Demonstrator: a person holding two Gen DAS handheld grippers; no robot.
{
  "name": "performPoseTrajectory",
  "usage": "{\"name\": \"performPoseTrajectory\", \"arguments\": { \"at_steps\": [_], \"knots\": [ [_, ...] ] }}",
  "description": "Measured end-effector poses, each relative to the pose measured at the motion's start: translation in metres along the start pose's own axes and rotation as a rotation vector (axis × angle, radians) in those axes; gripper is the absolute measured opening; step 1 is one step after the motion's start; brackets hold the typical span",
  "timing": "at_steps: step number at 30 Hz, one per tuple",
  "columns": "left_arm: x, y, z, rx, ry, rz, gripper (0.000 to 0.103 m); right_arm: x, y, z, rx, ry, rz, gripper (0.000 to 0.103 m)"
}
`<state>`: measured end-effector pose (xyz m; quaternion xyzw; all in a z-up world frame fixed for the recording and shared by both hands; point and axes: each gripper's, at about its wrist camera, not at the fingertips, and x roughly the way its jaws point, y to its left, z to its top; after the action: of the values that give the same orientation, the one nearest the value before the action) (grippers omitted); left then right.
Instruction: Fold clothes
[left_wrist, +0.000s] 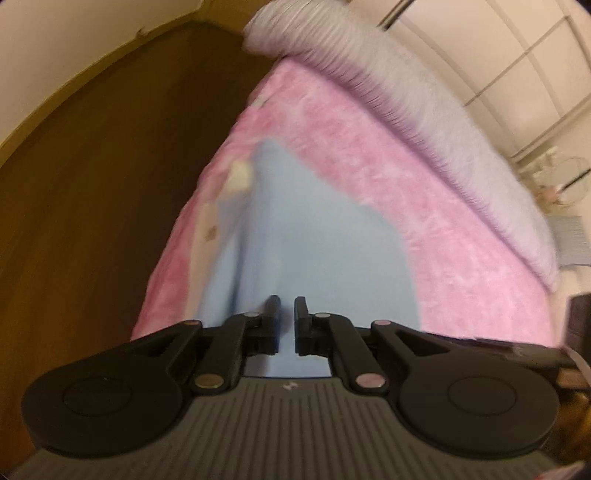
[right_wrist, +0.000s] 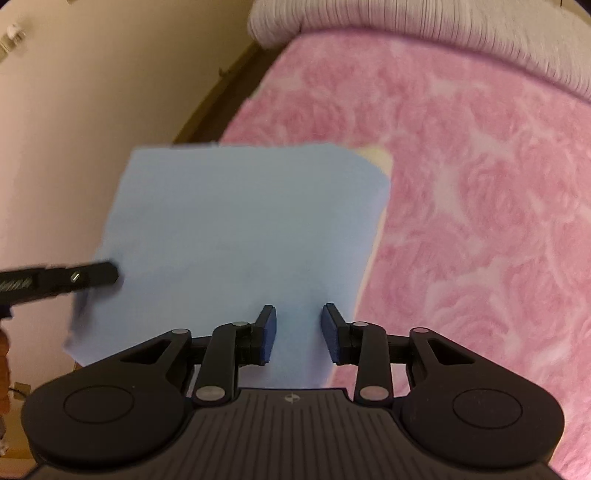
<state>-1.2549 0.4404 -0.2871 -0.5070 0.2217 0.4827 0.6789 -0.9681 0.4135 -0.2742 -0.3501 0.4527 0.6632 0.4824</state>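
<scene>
Cloth fills the near view of both my cameras: a light blue garment (left_wrist: 295, 229) lying on the pink bed (left_wrist: 369, 147).

My left gripper (left_wrist: 286, 314) has its fingers drawn close, with only a narrow gap between the tips. Blue cloth shows through that gap and runs away from it, but the picture is blurred and I cannot tell whether the pads actually pinch the fabric. From the right wrist view, the left gripper (right_wrist: 110, 275) comes in from the left edge and its tip meets the garment's left border, where the cloth looks lifted and smeared.

My right gripper (right_wrist: 298, 325) stands spread, blue pads (right_wrist: 271, 328) well apart, and nothing is between them. The garment (right_wrist: 240, 240) lies past its tips as a roughly square blue sheet, with its near edge under the gripper.

A pale cream patch (right_wrist: 380, 158) peeks out at the garment's far right corner. In the left view a cream part (left_wrist: 240, 177) also shows along the left side of the blue cloth.

Beyond the garment the pink rose-patterned cover (right_wrist: 480, 184) spreads right and far. A grey ribbed bolster (right_wrist: 406, 22) runs along the bed's far edge. Dark wood floor (left_wrist: 110, 184) lies to the left of the bed, with a cream wall (right_wrist: 92, 92) beyond it.
</scene>
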Motion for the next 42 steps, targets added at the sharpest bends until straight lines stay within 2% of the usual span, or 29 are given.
{"name": "performPoseTrajectory", "arguments": {
  "at_steps": [2,5,8,11,14,17,20,22,23,27,28,30,32,36,42],
  "knots": [
    [0.005,0.009,-0.001,-0.042,0.004,-0.005,0.003,0.001,0.001,-0.003,-0.014,0.006,-0.003,0.037],
    [-0.011,0.004,-0.001,-0.025,-0.014,0.006,0.002,-0.015,0.004,-0.003,-0.029,-0.015,0.017,0.037],
    [-0.038,0.002,-0.012,-0.036,-0.035,-0.015,0.004,-0.034,0.006,-0.012,-0.027,-0.021,0.055,0.037],
    [-0.041,-0.001,-0.025,-0.030,-0.015,-0.005,0.004,-0.043,0.013,-0.020,-0.075,-0.005,0.068,0.037],
    [-0.028,0.009,-0.045,-0.068,0.037,0.026,0.001,-0.026,0.019,-0.032,-0.109,0.062,0.052,0.037],
    [-0.025,0.005,-0.046,-0.089,0.024,0.049,0.000,-0.015,0.022,-0.038,-0.114,0.088,0.038,0.038],
    [-0.038,-0.014,-0.042,-0.044,-0.001,0.088,0.009,-0.031,0.023,-0.034,-0.123,0.042,0.048,0.038],
    [-0.049,-0.026,-0.040,-0.021,-0.008,0.127,0.019,-0.043,0.020,-0.033,-0.119,0.017,0.054,0.040],
    [-0.056,-0.032,-0.040,-0.015,-0.013,0.145,0.021,-0.049,0.019,-0.033,-0.116,0.007,0.056,0.044],
    [-0.086,-0.059,-0.048,0.019,-0.042,0.203,0.038,-0.077,0.015,-0.039,-0.109,-0.008,0.067,0.073],
    [-0.093,-0.068,-0.052,0.028,-0.051,0.217,0.043,-0.081,0.015,-0.041,-0.114,-0.017,0.070,0.075],
    [-0.107,-0.088,-0.062,0.037,-0.071,0.257,0.047,-0.094,0.013,-0.046,-0.133,-0.033,0.079,0.083],
    [-0.122,-0.106,-0.072,0.038,-0.084,0.294,0.048,-0.106,0.013,-0.050,-0.157,-0.044,0.092,0.086],
    [-0.149,-0.150,-0.099,0.044,-0.121,0.372,0.059,-0.136,0.006,-0.060,-0.205,-0.072,0.120,0.089],
    [-0.180,-0.218,-0.140,0.049,-0.187,0.426,0.067,-0.186,-0.018,-0.077,-0.245,-0.114,0.136,0.089]
  ]
}}
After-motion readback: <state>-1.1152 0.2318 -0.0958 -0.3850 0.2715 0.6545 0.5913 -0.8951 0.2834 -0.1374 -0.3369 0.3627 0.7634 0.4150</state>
